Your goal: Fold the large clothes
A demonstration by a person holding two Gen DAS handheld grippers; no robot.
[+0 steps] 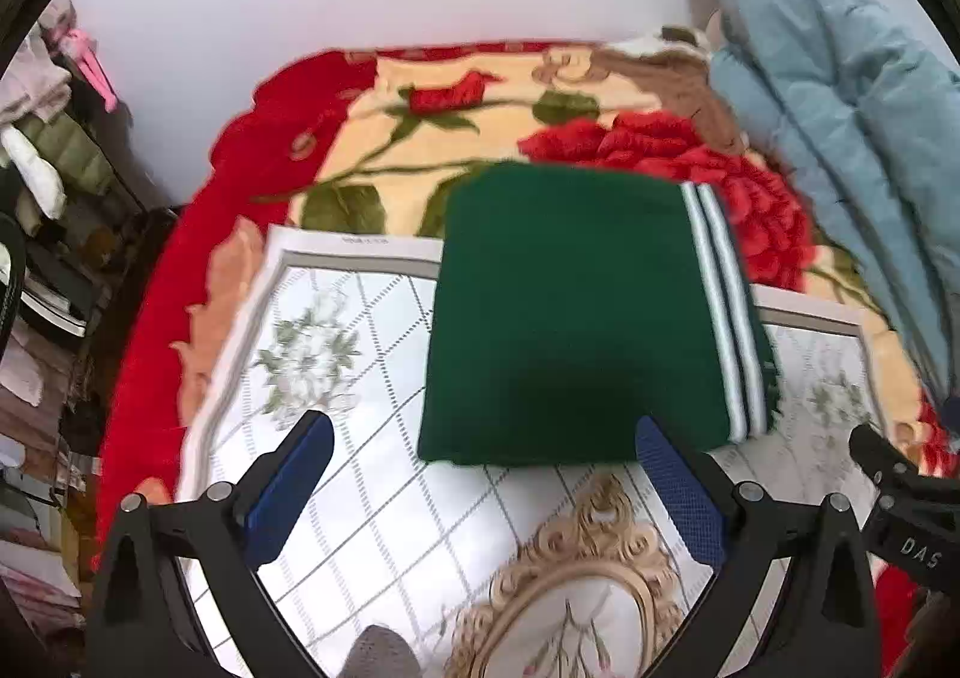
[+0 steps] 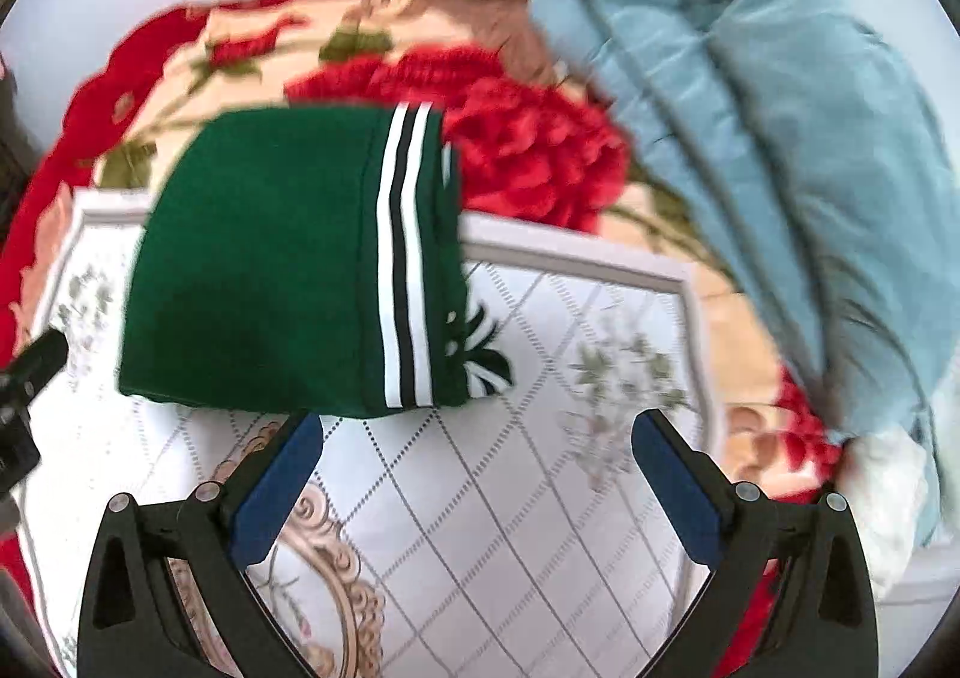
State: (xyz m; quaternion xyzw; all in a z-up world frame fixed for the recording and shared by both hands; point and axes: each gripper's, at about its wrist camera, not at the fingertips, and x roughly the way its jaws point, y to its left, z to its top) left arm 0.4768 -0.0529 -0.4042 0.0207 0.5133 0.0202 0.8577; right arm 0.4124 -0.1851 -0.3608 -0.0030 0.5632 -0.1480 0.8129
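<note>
A dark green garment (image 1: 576, 312) with white and black side stripes lies folded into a compact rectangle on a white patterned mat (image 1: 336, 354). It also shows in the right wrist view (image 2: 270, 270). My left gripper (image 1: 483, 432) is open and empty, just in front of the garment's near edge. My right gripper (image 2: 477, 426) is open and empty, near the garment's near right corner by the stripes. The tip of the right gripper shows at the right edge of the left wrist view (image 1: 900, 486).
The mat (image 2: 540, 468) lies on a red and cream rose blanket (image 1: 420, 96). A light blue padded jacket (image 2: 780, 138) is heaped at the right, also in the left wrist view (image 1: 840, 108). Piled clothes and shelves (image 1: 42, 138) stand at the far left.
</note>
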